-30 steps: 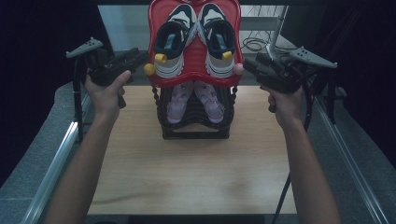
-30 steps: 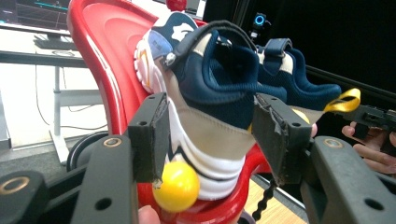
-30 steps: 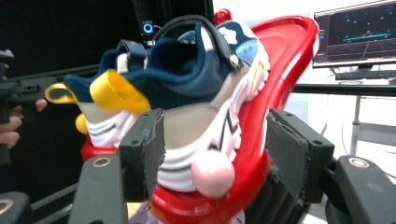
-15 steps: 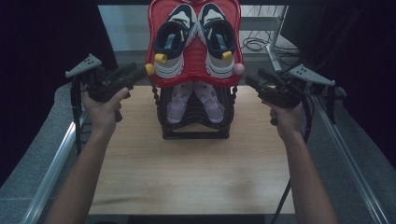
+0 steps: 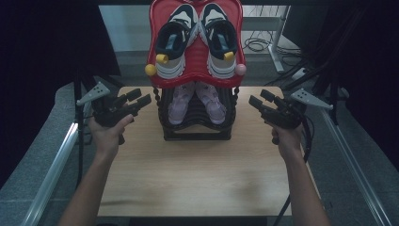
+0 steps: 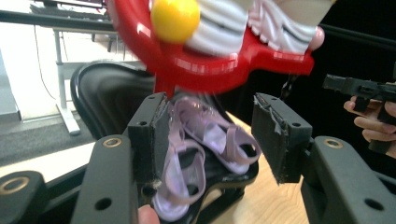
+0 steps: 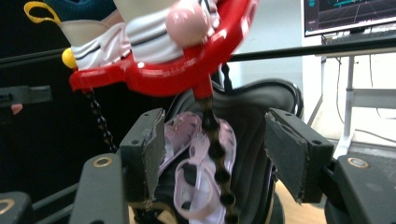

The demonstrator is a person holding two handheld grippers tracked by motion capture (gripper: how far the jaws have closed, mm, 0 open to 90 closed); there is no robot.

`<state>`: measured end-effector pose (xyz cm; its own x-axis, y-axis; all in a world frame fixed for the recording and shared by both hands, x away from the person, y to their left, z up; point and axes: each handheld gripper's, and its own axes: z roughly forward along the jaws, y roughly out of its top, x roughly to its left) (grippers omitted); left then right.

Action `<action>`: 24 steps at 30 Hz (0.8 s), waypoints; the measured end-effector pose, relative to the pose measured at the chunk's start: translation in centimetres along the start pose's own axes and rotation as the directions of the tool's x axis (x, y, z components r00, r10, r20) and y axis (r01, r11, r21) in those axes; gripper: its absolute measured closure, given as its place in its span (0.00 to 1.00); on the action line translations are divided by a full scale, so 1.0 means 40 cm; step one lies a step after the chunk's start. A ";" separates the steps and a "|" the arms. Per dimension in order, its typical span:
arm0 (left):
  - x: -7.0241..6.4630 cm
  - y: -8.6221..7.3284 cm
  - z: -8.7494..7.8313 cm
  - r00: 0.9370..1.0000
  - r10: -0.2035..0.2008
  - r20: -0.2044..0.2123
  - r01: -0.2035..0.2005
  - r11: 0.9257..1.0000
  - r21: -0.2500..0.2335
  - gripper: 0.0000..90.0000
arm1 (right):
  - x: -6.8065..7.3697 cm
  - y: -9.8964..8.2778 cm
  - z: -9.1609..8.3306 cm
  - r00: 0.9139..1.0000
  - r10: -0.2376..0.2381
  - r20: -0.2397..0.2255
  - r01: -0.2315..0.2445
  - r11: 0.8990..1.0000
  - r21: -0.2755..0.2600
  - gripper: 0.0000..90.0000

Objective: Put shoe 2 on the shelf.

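A two-tier shoe rack stands at the back middle of the wooden table. Its red top tray (image 5: 195,79) carries a pair of dark and white sneakers (image 5: 196,40). The black lower tray (image 5: 197,129) holds a pair of pale purple sandals (image 5: 195,102). My left gripper (image 5: 139,98) hovers open just left of the rack, pointing at it. My right gripper (image 5: 259,100) hovers open at the rack's right side. In the left gripper view the sandals (image 6: 205,149) lie beyond the open jaws, under the red tray (image 6: 224,60). From the right gripper's camera the sandals (image 7: 196,163) appear behind a black beaded post (image 7: 215,154).
Yellow (image 5: 150,69) and pink (image 5: 241,69) balls sit at the red tray's front corners. Metal rails (image 5: 61,155) run along both sides of the table (image 5: 197,179). Cables and desk legs lie behind the rack. The table's front half is bare wood.
Both hands have come down from the level of the red tray to the level of the lower tray, staying beside the rack. Both pairs of jaws remain open.
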<state>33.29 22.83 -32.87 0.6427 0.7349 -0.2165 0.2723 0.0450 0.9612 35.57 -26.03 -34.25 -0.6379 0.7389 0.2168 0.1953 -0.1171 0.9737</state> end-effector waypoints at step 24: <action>0.025 -0.285 -0.005 0.999 -0.034 -0.042 0.040 0.986 0.162 0.51 | -0.006 -0.273 -0.049 0.998 0.070 -0.008 -0.068 0.990 0.123 0.43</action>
<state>30.69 23.21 -44.00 0.6027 0.7605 -0.2416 0.4101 -0.0355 0.9114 32.12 -26.24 -44.81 -0.6287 0.7237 0.2846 0.3283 -0.0848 0.9408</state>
